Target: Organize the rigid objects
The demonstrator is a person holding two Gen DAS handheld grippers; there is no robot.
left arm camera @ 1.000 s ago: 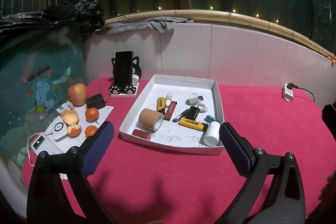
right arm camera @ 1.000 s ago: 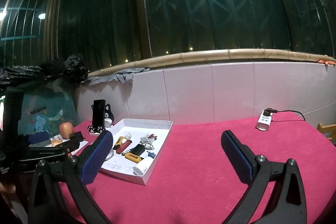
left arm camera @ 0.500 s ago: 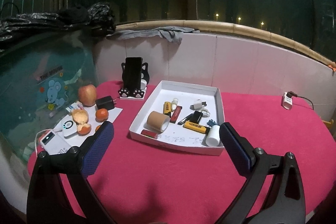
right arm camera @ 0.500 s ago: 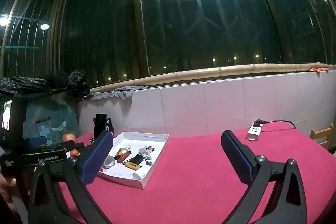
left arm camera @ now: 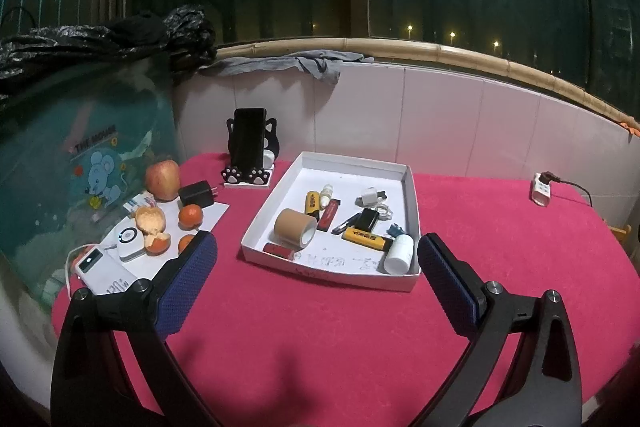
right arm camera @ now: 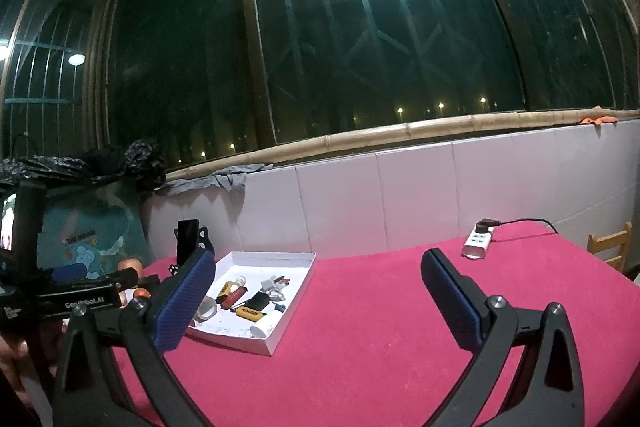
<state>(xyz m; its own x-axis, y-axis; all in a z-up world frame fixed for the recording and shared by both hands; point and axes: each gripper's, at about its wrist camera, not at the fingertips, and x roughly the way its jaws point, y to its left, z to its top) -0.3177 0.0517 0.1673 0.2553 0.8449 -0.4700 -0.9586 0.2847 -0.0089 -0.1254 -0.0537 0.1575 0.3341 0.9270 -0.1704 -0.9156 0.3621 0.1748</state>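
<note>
Ahead of your left gripper (left arm camera: 316, 267), jaws spread and empty, the white tray (left arm camera: 412, 187) holds a tape roll (left arm camera: 294, 234), white bottle (left arm camera: 397, 253) and yellow lighter (left arm camera: 365, 237); your right gripper (right arm camera: 318, 291) is released too.

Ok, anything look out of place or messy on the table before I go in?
Inside the shallow white cardboard tray, the small items lie jumbled at mixed angles; the brown tape roll and white plastic bottle are tipped on their sides. Left of it, a peeled orange sits open on white paper. Nothing looks spilled or broken.
</note>
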